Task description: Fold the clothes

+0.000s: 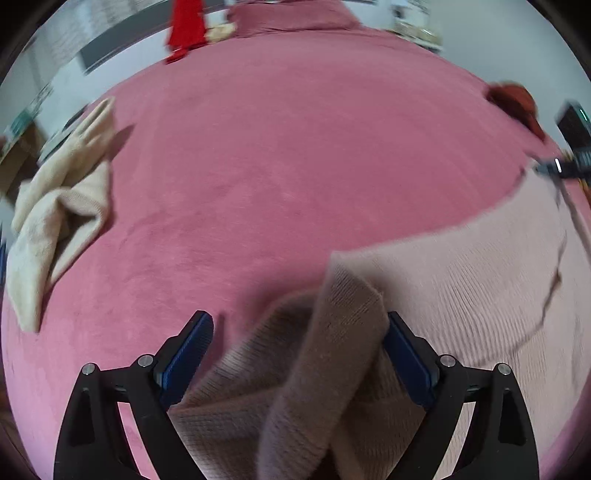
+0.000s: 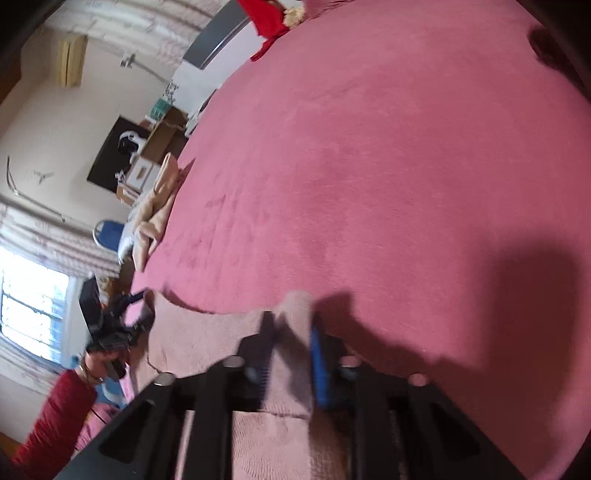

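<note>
On the near edge of a wide pink bed cover (image 1: 280,155), soft and suede-like, a pale pink ribbed knit sweater (image 1: 461,280) is lying partly spread, with one fuzzy fold bunching up between the fingers of the left gripper (image 1: 299,328). That gripper's jaws are standing wide apart, and its blue ridged pads (image 1: 192,354) are not pressing the knit. The right gripper (image 2: 291,328) is pinching an upstanding corner of the same sweater (image 2: 207,332), its jaws drawn nearly together on the cloth. A crumpled cream garment (image 1: 55,210), towel-like in texture, is resting at the cover's far left edge. Red cloth (image 1: 186,26) is hanging at the far end. In the right wrist view, a hand (image 2: 101,360) in a red knit sleeve (image 2: 55,417) is gripping the left tool.
</note>
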Demonstrator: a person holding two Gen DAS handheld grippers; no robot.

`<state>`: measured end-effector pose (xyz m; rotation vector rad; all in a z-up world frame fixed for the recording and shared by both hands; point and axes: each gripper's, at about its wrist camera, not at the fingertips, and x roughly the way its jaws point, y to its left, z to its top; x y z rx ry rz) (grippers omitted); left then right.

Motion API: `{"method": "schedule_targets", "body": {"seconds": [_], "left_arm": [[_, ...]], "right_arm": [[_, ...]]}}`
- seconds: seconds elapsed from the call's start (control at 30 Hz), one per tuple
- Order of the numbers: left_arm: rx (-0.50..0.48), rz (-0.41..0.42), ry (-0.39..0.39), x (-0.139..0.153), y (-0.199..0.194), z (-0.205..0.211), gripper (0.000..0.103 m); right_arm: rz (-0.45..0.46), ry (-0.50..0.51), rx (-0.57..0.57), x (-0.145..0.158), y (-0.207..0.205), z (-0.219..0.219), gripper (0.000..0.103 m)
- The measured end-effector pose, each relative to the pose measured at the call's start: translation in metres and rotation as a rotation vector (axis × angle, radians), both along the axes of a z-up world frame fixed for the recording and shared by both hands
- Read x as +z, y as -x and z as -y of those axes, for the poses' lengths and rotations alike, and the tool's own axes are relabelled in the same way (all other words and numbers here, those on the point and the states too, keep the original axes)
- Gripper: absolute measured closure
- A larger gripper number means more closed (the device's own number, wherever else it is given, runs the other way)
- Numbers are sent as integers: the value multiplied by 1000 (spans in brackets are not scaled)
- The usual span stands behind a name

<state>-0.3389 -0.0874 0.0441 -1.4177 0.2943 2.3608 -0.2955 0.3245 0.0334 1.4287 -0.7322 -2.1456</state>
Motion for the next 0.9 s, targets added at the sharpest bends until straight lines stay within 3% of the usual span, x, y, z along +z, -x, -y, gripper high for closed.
{"method": "schedule_targets", "body": {"seconds": [0.03, 0.1, 0.17, 0.2, 0.5, 0.63, 0.73, 0.8, 0.87, 0.9], "left_arm": [[29, 11, -37, 3, 3, 6, 12], [76, 21, -97, 6, 7, 18, 29], [115, 37, -156, 8, 13, 27, 58], [123, 42, -182, 9, 11, 34, 64], [138, -44, -330, 39, -7, 63, 78], [104, -33, -308, 36, -10, 60, 88], [100, -3, -264, 28, -8, 54, 85], [109, 14, -223, 22, -5, 49, 69], [102, -9, -164, 21, -4, 41, 35], [91, -16, -148, 22, -4, 37, 33]], "right_arm": [[-14, 0, 7, 4, -1, 3, 98], [-38, -6, 23, 11, -3, 8, 98], [-60, -14, 41, 17, -5, 15, 98], [-65, -14, 49, 19, -6, 17, 98], [-168, -27, 77, 46, -31, 22, 100], [-200, -49, 112, 56, -48, 27, 100], [-192, -78, 112, 55, -52, 30, 100], [-195, -86, 104, 54, -50, 30, 99], [-192, -84, 96, 51, -47, 31, 98], [-190, -81, 98, 50, -47, 31, 98]]}}
